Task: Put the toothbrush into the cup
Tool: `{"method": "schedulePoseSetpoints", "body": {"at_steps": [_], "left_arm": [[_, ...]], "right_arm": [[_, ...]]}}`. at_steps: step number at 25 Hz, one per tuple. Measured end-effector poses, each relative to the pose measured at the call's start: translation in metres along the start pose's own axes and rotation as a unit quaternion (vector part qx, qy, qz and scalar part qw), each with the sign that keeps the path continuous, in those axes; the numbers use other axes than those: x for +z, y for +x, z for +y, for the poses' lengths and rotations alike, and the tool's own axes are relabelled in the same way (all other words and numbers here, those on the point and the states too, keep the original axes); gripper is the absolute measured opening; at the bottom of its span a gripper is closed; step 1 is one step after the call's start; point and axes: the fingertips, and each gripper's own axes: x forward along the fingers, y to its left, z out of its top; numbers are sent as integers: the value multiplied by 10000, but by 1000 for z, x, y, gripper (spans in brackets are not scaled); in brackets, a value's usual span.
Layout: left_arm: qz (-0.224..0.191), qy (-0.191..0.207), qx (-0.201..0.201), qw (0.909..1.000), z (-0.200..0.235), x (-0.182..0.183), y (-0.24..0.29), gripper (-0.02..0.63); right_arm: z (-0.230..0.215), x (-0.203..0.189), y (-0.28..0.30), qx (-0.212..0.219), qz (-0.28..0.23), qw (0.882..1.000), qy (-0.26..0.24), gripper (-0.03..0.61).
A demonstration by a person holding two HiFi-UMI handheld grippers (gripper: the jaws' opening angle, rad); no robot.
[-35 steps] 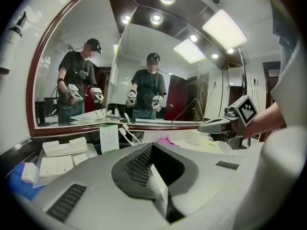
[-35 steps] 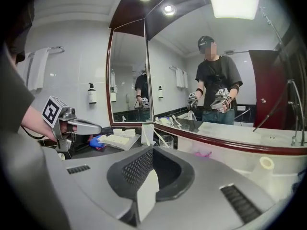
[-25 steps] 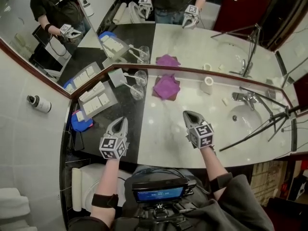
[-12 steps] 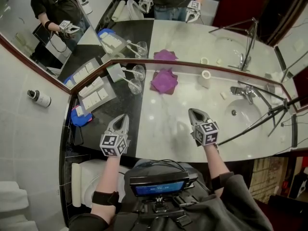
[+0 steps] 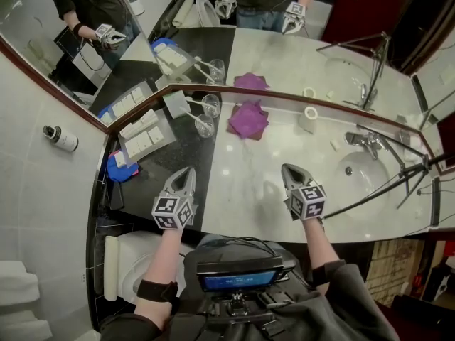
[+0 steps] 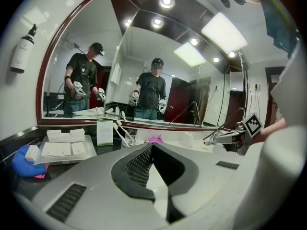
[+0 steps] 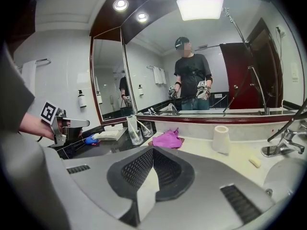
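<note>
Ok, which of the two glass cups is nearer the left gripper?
The front glass cup, standing out on the black counter; the other glass cup sits behind it, close against the mirror.

A glass [image 5: 205, 125] is seen well ahead of the left gripper [image 5: 186, 171], and a purple cloth [image 5: 247, 120] ahead and leftward of the right gripper [image 5: 287, 169].

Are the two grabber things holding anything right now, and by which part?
No, nothing is held. The left gripper and the right gripper both have their jaws shut together, with nothing between them.
</note>
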Motion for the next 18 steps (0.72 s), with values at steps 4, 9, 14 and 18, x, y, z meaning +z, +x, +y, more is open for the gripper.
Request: {"method": "schedulePoseSetpoints", "body": {"at_steps": [4, 9, 14, 18], "left_arm": [[85, -448, -11, 9990, 9, 0, 14, 53], [157, -809, -109, 9965, 29, 7, 52, 128], [247, -1304, -223, 9909, 56, 14, 94, 208], [161, -1915, -264, 9810, 84, 18, 133, 245]], "right_arm": [[7, 8, 3, 63, -59, 9999, 80, 17], [24, 22, 20, 188, -133, 9997, 50, 17], [43, 27, 39, 273, -75, 9996, 93, 17], [54, 23, 60, 305, 24, 9995, 110, 17]]}}
